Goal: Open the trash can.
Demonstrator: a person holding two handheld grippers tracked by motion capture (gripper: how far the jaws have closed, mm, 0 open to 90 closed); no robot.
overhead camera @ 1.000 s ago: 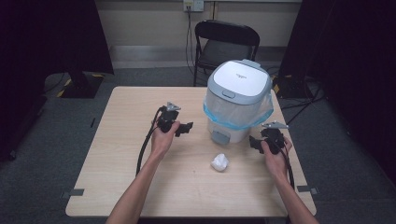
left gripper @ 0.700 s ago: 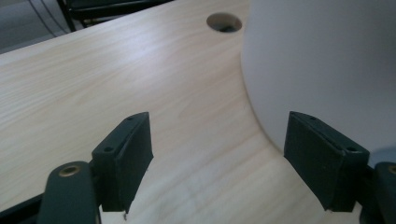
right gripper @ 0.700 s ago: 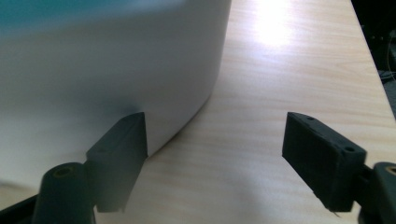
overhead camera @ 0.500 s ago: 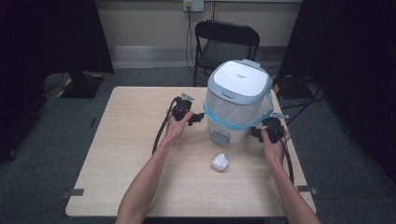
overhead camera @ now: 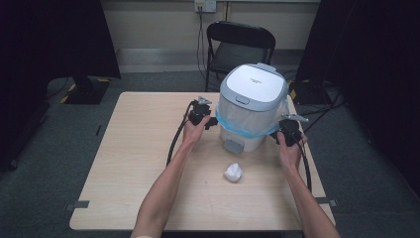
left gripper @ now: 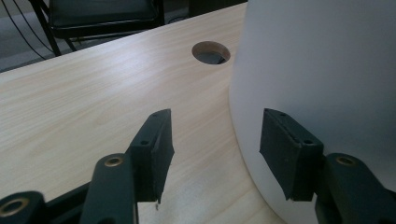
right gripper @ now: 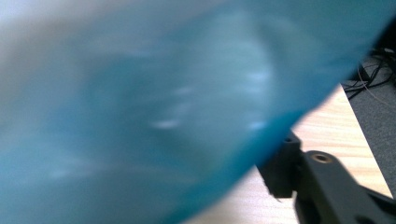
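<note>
The left gripper point(left gripper: 212, 144) is spread beside the white bin point(overhead camera: 251, 106); blurred blue liner point(right gripper: 140, 116) hides the right gripper's point(overhead camera: 288, 133) jaws, so I cannot tell.

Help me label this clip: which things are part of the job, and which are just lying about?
In the job:
white bin
blue bag liner
left tool
right tool

Lying about, as far as I can judge:
crumpled white paper
folding chair

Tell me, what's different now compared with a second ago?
Both hands moved in toward the white bin. The left gripper travelled forward and right to its side, jaws open; the right gripper closed in on the blue bag liner. The bin and crumpled paper stayed put.
</note>
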